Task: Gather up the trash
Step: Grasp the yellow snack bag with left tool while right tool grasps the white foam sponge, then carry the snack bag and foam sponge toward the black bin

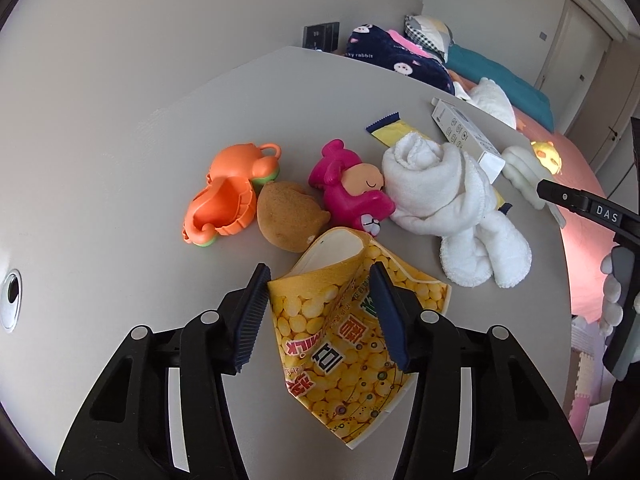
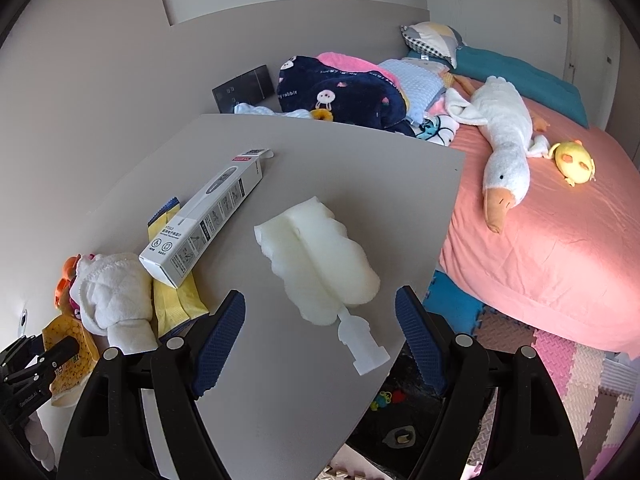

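A crumpled yellow milk carton point(image 1: 344, 328) lies on the grey table point(image 1: 120, 160). My left gripper point(image 1: 318, 312) is open, its fingers on either side of the carton's upper part, not closed on it. A yellow wrapper point(image 1: 390, 130) and a white box point(image 1: 468, 132) lie farther back. In the right wrist view my right gripper point(image 2: 320, 340) is open and empty, straddling the handle of a white fluffy duster head point(image 2: 316, 264). The white box point(image 2: 204, 216), yellow wrappers point(image 2: 176, 304) and the carton point(image 2: 70, 348) sit to its left.
An orange toy point(image 1: 228, 192), a brown plush point(image 1: 288, 216), a pink toy point(image 1: 352, 188) and a rolled white towel point(image 1: 448, 200) crowd the table behind the carton. The table's right edge point(image 2: 448, 240) drops to foam floor mats point(image 2: 560, 368); a pink bed point(image 2: 560, 220) stands beyond.
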